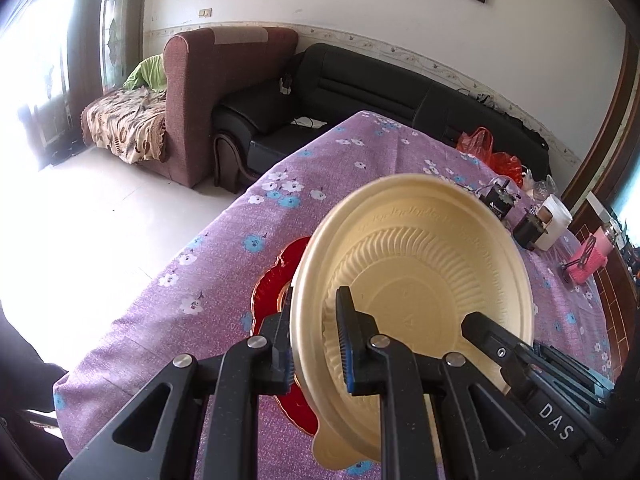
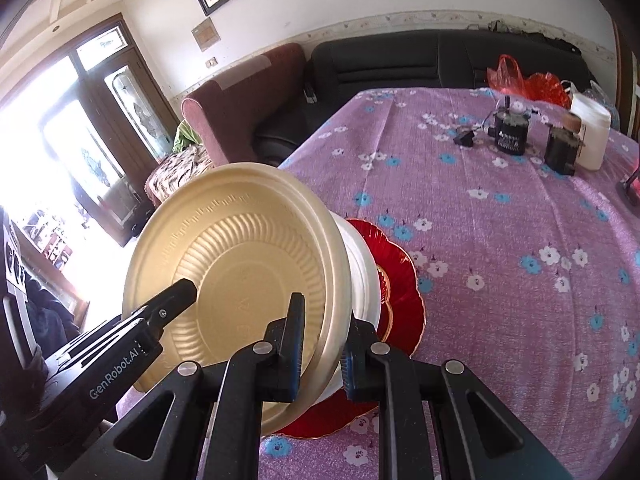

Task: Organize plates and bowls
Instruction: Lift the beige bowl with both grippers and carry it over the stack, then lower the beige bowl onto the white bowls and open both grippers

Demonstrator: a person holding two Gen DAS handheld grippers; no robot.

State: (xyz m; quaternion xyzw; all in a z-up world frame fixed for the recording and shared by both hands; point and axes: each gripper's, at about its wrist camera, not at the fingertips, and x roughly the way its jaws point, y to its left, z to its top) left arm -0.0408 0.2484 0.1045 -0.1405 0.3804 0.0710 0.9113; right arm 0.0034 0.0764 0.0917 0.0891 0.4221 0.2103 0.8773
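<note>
A cream plastic bowl (image 1: 416, 280) is held tilted above a red scalloped plate (image 1: 272, 284) on the purple flowered tablecloth. My left gripper (image 1: 316, 344) is shut on the bowl's left rim. My right gripper (image 2: 322, 344) is shut on the rim of the same bowl (image 2: 240, 256), on its right side. The right gripper's finger (image 1: 492, 340) shows inside the bowl in the left wrist view, and the left gripper's finger (image 2: 168, 300) shows in the right wrist view. The red plate (image 2: 400, 280) lies under and behind the bowl, partly hidden.
At the far right of the table (image 2: 520, 240) stand a black motor-like part (image 2: 510, 132), a second black part (image 2: 562, 152), a white jar (image 2: 592, 136) and a red plastic bag (image 2: 524, 80). Sofas (image 1: 360, 92) stand beyond the table's far edge.
</note>
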